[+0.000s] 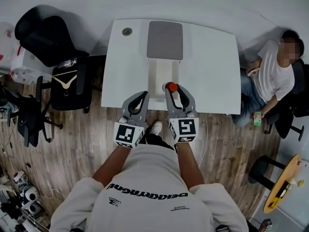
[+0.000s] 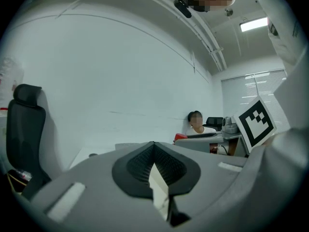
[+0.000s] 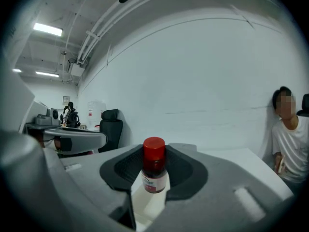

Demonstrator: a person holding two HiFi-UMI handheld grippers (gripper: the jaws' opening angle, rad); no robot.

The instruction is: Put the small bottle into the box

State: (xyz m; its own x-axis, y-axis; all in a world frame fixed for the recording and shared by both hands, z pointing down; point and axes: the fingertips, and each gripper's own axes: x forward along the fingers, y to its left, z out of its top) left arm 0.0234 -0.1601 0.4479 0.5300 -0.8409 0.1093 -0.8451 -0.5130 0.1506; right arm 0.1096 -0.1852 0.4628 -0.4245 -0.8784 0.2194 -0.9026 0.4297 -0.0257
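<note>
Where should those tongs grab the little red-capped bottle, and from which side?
Hold the bottle high on its body, by the red cap, coming in level from the near side, as the right tongs do. It is upright and slim with round sides, so they clamp it squarely and its base is free to drop into the box.

Office; swivel chairs (image 1: 43, 40); white desk (image 1: 212, 66)
</note>
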